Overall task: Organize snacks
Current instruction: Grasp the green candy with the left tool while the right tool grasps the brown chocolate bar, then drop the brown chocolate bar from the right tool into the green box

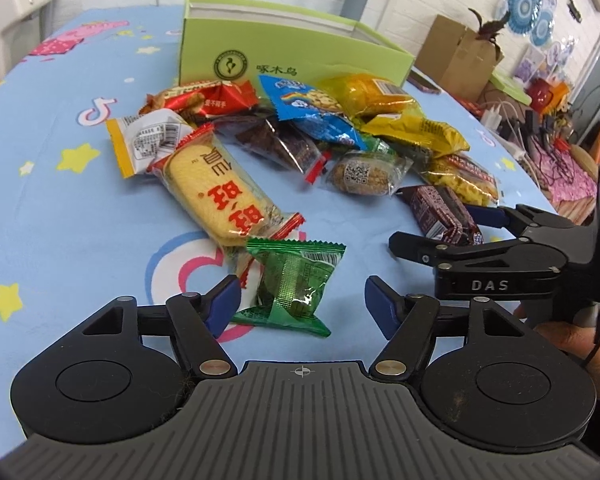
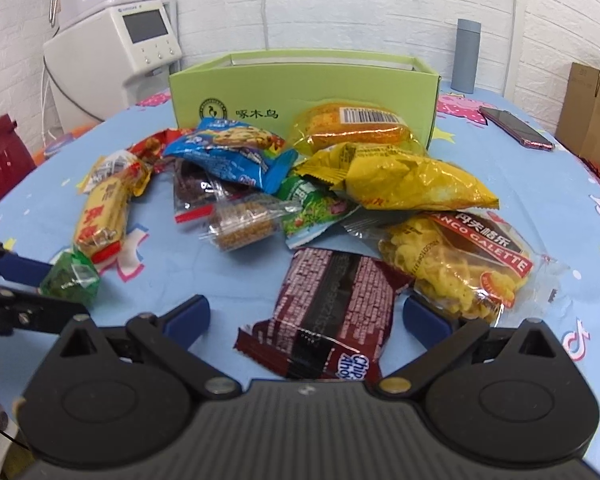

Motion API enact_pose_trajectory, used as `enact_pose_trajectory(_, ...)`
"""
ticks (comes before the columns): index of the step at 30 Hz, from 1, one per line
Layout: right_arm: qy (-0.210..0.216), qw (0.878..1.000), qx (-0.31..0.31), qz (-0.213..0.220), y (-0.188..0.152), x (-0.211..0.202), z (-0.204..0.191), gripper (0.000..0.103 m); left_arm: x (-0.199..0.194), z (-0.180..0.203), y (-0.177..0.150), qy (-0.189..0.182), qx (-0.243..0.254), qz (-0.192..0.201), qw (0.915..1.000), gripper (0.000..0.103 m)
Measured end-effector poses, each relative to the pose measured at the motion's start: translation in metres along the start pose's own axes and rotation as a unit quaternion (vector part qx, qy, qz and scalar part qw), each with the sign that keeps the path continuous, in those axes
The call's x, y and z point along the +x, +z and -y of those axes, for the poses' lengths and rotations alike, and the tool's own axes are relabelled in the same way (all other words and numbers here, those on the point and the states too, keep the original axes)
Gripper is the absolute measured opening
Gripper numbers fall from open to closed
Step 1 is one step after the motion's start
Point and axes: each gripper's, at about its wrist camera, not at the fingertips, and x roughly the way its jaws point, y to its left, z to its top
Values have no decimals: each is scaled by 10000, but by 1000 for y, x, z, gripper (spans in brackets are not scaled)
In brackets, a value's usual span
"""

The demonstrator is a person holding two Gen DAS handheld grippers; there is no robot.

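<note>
- My left gripper (image 1: 302, 306) is angled down at the table (image 1: 60, 208), jaws apart, blue pads either side of the green candy packet (image 1: 296, 284); left pad looks just beside the wrapper edge, right pad clear of it, not pinching.
- Green candy packet lies flat on the blue cartoon cloth, nearest item to me, touching the end of the long yellow biscuit pack (image 1: 216, 192).
- My right gripper (image 2: 306, 316) is also tilted down, jaws wide, straddling the near end of the dark brown cookie pack (image 2: 336, 316); pads not pressing it.
- In the left view my right gripper (image 1: 440, 236) sits low at the right, reaching in sideways toward the brown cookie pack (image 1: 440, 208), my hand (image 1: 568, 336) partly visible behind it.
- Snack pile is mid-table: blue packet (image 2: 236, 152), yellow bag (image 2: 404, 180), noodle snack pack (image 2: 460, 268), clear-wrapped grain cake (image 2: 240, 224).
- Green box (image 2: 300, 84) stands open behind the pile, touching the orange-yellow packet (image 2: 352, 128).
- Phone (image 2: 516, 128) lies off to the right of the box.
</note>
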Motion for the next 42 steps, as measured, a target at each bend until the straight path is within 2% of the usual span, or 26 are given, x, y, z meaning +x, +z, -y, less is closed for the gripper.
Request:
enact_pose_trajectory(7,0,9999,-120,61,-2,0,-3,102,0,0,0,43,38,47,10000,50)
enact_pose_trajectory(10,16,9998,-172,133,-4,0,-2,102,0,0,-2,165,95,87,9998,36)
enact_pose_trajectory(12,22,9997,-185,156,-6,-4,-2,97,-1,-1,-2,242,119,101,9996,25)
enact_pose_trajectory(13,13,9996,-210,201,-7,-8,-3,84,-1,-2,-2,262,122,103,9995,22)
enact_pose_trajectory(14,77,9996,-188,219,-8,-11,-3,77,-2,-3,-3,257,136,101,9995,17)
enact_pose_trajectory(16,173,9995,-183,183,-10,-18,-5,74,-5,-3,-6,221,168,76,9996,14)
enact_pose_trajectory(18,214,9993,-259,163,-16,-25,-10,73,-9,-3,-10,150,199,27,9997,14)
enact_pose_trajectory(20,253,9991,-270,189,-20,-27,-12,79,-10,-2,-12,144,228,10,9996,19)
enact_pose_trajectory(21,236,9992,-275,181,-20,-26,-12,82,-10,-2,-11,119,211,20,9997,29)
enact_pose_trajectory(22,233,9993,-254,151,-19,-24,-12,94,-10,-3,-10,102,175,30,9998,36)
enact_pose_trajectory(23,229,9994,-224,147,-19,-23,-12,94,-9,-2,-10,139,146,40,9998,48)
enact_pose_trajectory(24,209,9994,-232,164,-20,-22,-11,94,-9,-1,-10,203,167,65,9996,49)
enact_pose_trajectory(26,210,9993,-242,198,-21,-22,-11,90,-7,3,-12,332,318,108,9989,44)
enact_pose_trajectory(27,153,9993,-261,230,-22,-24,-10,86,-7,5,-13,438,406,126,9981,18)
enact_pose_trajectory(28,142,9993,-239,254,-22,-26,-9,75,-7,7,-13,523,522,119,9972,10)
enact_pose_trajectory(31,332,9993,-83,174,-21,-34,-3,66,-12,4,-12,316,467,1,9984,9)
enact_pose_trajectory(32,457,9988,-13,146,-21,-38,-2,58,-15,4,-10,208,452,14,9988,9)
enact_pose_trajectory(35,1131,9928,308,237,-14,-50,1,56,-30,1,4,-181,418,183,9988,9)
enact_pose_trajectory(37,1360,9896,303,368,-3,-54,-2,56,-35,-1,22,-444,370,323,9978,9)
enact_pose_trajectory(39,1632,9849,338,464,12,-51,-3,56,-34,-3,42,-505,350,418,9972,9)
enact_pose_trajectory(42,1851,9807,242,576,42,-42,-2,56,-28,-6,80,-302,462,637,9964,10)
